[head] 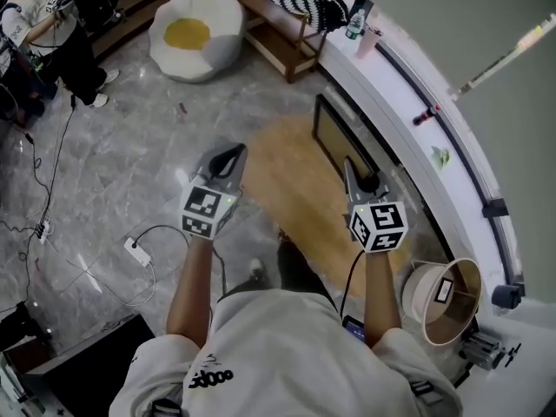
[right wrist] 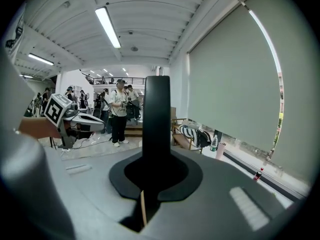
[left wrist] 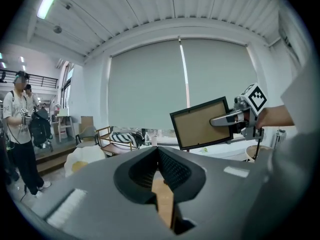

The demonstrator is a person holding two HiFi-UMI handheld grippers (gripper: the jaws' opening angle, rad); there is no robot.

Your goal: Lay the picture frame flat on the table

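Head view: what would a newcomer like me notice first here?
A black picture frame is held upright over the round wooden table at centre, pinched by the right hand-held gripper. At top left, a cushion shaped like a fried egg lies on the marble floor.

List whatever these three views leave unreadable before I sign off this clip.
- Head view: whether the picture frame's lower edge touches the table; the right hand-held gripper and the steep angle hide it.
- Right gripper view: the frame shows only edge-on and covers the pad contact.
- Left gripper view: the frame's brown face could be front or backing; too small to tell.
- Head view: the bottle's label is too small to read.
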